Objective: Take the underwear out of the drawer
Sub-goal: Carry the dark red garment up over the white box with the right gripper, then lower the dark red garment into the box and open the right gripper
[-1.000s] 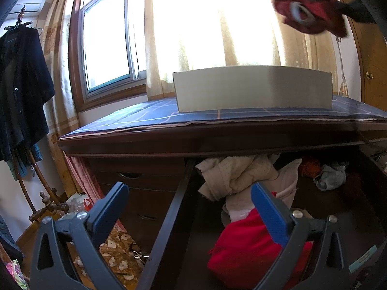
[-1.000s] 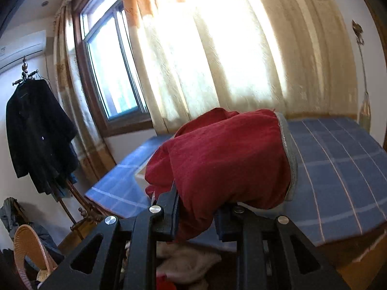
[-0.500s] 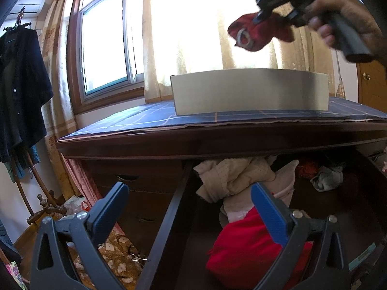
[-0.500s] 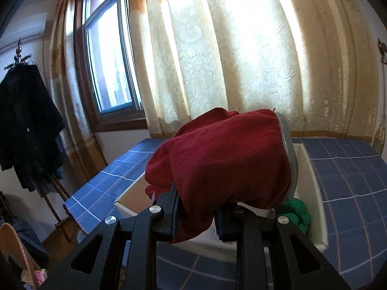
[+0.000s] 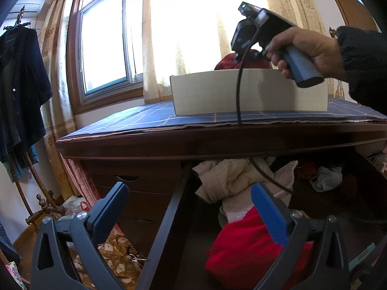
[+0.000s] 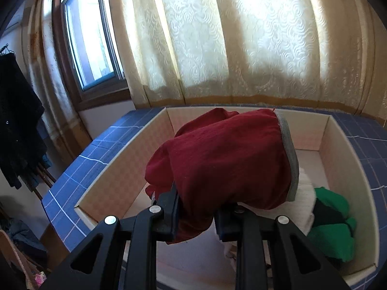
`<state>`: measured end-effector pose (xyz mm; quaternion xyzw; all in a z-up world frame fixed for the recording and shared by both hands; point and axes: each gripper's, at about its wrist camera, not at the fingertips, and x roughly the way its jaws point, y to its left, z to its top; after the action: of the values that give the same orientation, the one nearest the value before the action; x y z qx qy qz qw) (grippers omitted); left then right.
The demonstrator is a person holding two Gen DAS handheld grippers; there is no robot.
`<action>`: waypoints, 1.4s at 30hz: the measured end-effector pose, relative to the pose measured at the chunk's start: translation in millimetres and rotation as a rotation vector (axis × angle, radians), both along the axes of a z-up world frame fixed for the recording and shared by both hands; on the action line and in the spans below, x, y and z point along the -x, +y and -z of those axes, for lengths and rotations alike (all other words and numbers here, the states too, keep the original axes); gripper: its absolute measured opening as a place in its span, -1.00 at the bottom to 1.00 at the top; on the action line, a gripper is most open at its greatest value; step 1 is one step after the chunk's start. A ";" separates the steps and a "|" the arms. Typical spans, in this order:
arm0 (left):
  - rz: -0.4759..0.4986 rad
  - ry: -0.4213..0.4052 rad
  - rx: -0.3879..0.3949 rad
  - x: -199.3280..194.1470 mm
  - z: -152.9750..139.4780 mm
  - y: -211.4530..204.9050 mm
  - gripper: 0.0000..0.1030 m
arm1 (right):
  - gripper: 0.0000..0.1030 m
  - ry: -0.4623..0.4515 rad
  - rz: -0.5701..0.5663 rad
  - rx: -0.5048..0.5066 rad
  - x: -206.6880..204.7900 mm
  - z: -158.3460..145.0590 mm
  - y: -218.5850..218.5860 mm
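Dark-red underwear [image 6: 225, 159] with a grey waistband, clamped in the right claw [image 6: 196, 220], hanging inside the rim of a white cardboard box [image 6: 348, 166]. Box walls stand close on left, far and right sides; bare floor shows at its near left. White cloth [image 6: 306, 193] and green cloth [image 6: 333, 229] are bunched in the near right corner. Box sits on a blue checked cloth [image 5: 135, 118] over the dark wood bench [image 5: 169, 142]. Below, the drawer [image 5: 167, 220] stands pulled out, with cream garments [image 5: 225, 176] and a bright red garment [image 5: 244, 249] inside. Left claw [image 5: 191, 205] released, hovering over the drawer. Lit curtain [image 6: 217, 36] and window [image 5: 106, 46] behind; dark coat [image 5: 17, 84] hangs far left.
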<state>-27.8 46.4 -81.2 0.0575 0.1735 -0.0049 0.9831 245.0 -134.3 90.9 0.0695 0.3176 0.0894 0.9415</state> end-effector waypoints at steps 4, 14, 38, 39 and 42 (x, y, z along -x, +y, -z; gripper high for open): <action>0.001 0.000 0.001 -0.6 0.2 -0.6 1.00 | -0.51 0.031 -0.016 0.034 -10.1 6.3 10.8; 0.004 0.000 0.002 -1.4 0.8 -1.9 1.00 | -0.51 0.115 -0.023 0.070 -26.4 29.5 20.3; 0.004 0.000 0.003 -1.2 0.9 -1.8 1.00 | -0.37 0.150 -0.009 0.115 -34.4 37.6 28.5; 0.004 0.001 0.003 -1.2 0.7 -1.5 1.00 | -0.36 0.154 -0.010 0.112 -34.4 37.5 28.4; 0.004 0.001 0.003 -1.1 0.7 -1.5 1.00 | -0.30 0.165 -0.015 0.124 -35.2 37.6 30.0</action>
<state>-26.7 45.0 -81.9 0.0563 0.1738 -0.0072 0.9831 280.2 -104.3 53.3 0.0160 0.3992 0.0707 0.9140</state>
